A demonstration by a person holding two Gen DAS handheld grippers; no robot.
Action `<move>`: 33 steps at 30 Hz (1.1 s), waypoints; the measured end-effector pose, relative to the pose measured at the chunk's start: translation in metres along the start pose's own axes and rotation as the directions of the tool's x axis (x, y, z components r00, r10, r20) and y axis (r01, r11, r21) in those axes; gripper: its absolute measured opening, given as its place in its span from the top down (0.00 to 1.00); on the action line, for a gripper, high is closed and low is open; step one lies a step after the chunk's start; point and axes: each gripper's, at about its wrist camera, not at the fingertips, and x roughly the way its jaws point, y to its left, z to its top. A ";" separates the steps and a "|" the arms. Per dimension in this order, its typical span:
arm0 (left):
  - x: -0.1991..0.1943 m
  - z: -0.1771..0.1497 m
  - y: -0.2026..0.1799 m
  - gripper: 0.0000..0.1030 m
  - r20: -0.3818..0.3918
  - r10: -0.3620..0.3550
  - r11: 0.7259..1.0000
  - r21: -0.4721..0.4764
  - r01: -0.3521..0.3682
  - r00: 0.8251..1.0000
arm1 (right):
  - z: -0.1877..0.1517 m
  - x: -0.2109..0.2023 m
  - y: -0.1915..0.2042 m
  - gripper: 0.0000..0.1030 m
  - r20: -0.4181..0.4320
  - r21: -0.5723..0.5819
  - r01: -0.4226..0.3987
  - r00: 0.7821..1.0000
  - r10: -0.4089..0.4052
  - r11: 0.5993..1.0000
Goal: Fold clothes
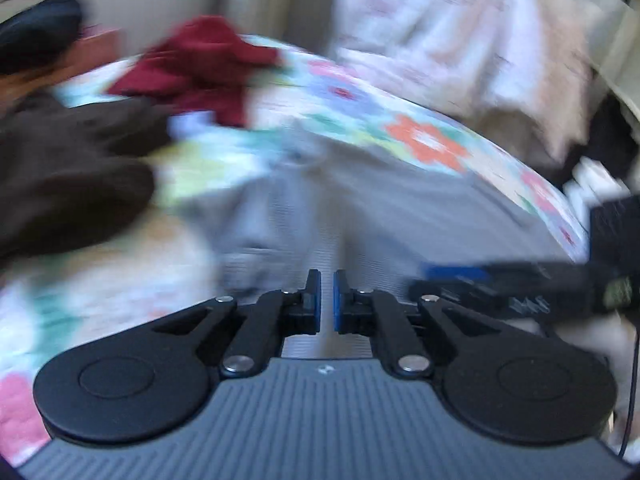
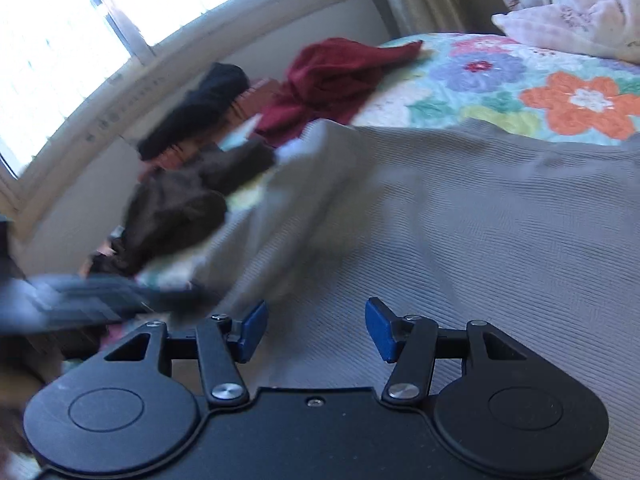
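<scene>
A grey ribbed garment (image 2: pixel 460 220) lies spread on the flowered quilt (image 2: pixel 520 84); it also shows in the blurred left wrist view (image 1: pixel 360 208). My left gripper (image 1: pixel 327 300) hovers over it with its blue pads nearly together and nothing visibly between them. My right gripper (image 2: pixel 316 328) is open and empty just above the grey cloth. The left gripper shows as a dark blur (image 2: pixel 100 300) at the left of the right wrist view. The right gripper shows at the right edge (image 1: pixel 500 284) of the left wrist view.
A dark red garment (image 2: pixel 332 80), a brown garment (image 2: pixel 180 208) and a black one (image 2: pixel 200 104) lie at the far left of the bed. A pale floral pillow (image 2: pixel 568 12) sits at the head. A window (image 2: pixel 80 32) is behind.
</scene>
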 end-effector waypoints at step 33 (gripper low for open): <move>0.013 0.016 -0.021 0.93 0.249 0.109 0.971 0.180 -0.156 0.963 | -0.001 -0.004 0.002 0.41 -0.061 0.000 0.052 0.997 -0.051 0.999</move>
